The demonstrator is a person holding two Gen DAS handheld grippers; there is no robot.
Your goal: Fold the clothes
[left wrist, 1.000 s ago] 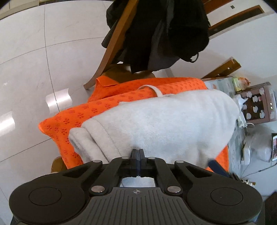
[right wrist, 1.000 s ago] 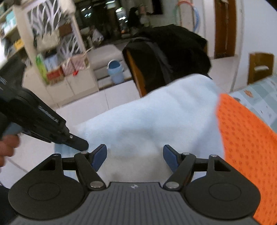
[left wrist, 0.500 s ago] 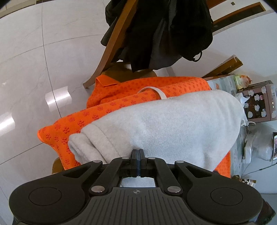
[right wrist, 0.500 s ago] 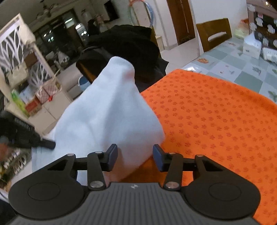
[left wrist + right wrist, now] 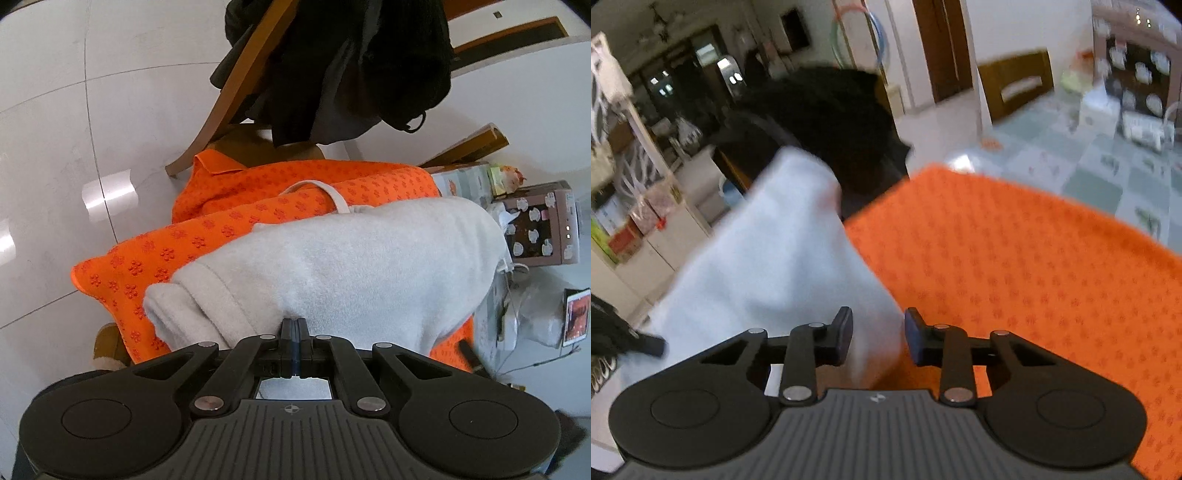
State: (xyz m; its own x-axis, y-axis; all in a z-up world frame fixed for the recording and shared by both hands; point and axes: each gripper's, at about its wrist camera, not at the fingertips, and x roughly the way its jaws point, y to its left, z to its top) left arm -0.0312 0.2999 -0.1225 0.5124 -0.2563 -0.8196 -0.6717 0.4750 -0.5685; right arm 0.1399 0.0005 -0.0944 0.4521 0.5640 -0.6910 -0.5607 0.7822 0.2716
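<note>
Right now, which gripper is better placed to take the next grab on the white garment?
Right. The left gripper is already shut on the white garment near its cuffed end. The right gripper has a free corner of the garment between its closing jaws, above the orange mat.

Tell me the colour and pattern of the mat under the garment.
Orange mat with small flower-like dots; clearest in left wrist view.

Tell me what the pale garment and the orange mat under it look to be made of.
The pale grey garment looks like soft fleece or terry: matte, fuzzy nap, thick rolled hem, though the fibre itself is unclear. The orange mat looks like thin woven or microfibre cloth with a raised flower-dot pattern, possibly grip dots; it drapes and creases at its corner.
</note>
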